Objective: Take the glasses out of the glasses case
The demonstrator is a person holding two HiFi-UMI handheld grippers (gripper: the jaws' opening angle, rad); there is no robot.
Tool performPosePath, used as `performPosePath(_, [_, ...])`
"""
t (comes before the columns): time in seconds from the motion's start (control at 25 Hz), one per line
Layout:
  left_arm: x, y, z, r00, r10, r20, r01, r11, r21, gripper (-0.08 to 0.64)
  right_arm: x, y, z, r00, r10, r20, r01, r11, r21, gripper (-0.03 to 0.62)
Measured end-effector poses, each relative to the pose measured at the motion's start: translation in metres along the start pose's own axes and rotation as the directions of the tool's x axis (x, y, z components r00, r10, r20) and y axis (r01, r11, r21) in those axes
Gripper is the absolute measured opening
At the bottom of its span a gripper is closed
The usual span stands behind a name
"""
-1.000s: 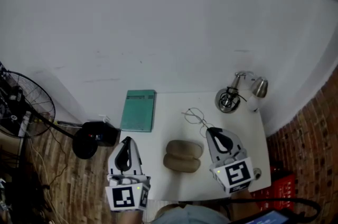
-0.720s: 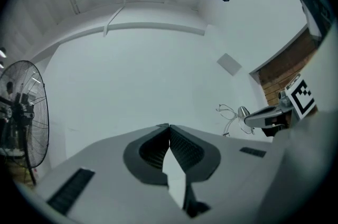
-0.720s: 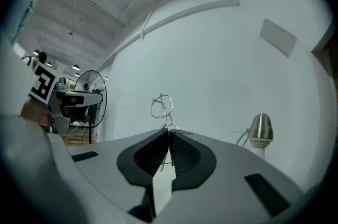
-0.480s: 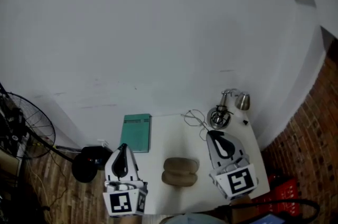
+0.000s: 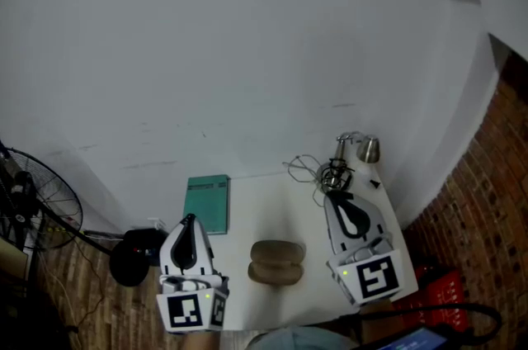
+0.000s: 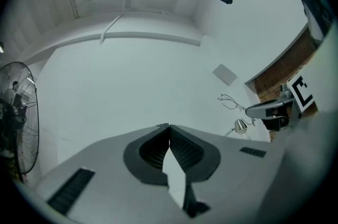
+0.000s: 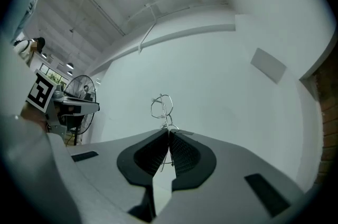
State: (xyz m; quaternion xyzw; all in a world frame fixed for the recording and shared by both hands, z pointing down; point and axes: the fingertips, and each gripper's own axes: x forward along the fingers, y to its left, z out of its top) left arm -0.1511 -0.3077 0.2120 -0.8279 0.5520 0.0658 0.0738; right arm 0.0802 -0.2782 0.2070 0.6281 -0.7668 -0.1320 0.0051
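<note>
Nearest you, your left gripper (image 5: 189, 218) is clenched on nothing. Between it and your right gripper (image 5: 328, 196), the tan oval glasses case (image 5: 276, 262) lies on the white table (image 5: 247, 212). The right one pinches the thin wire-framed glasses (image 7: 162, 106), clear of the case. I'd say only the set-down remains: choose bare tabletop, avoiding the silver desk lamp (image 5: 360, 150) just beyond and the teal book (image 5: 206, 204).

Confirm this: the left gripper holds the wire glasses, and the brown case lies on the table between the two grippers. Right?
No. The right gripper holds the glasses, pinched in its shut jaws, as the right gripper view shows. The brown case does lie between the two.
</note>
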Motion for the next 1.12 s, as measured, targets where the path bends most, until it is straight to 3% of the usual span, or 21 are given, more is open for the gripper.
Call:
performPosePath(0.4, [-0.001, -0.017, 0.009, 0.997, -0.03, 0.067, 0.029, 1.0, 0.008, 0.006, -0.008, -0.004, -0.002, 1.0, -0.009, 0.002, 0.009, 1.0, -0.012, 0.028])
performPosePath(1.12, [-0.009, -0.01, -0.002, 0.999, -0.017, 0.036, 0.016, 1.0, 0.014, 0.006, -0.007, 0.007, -0.001, 1.0, 0.001, 0.005, -0.001, 1.0, -0.017, 0.028])
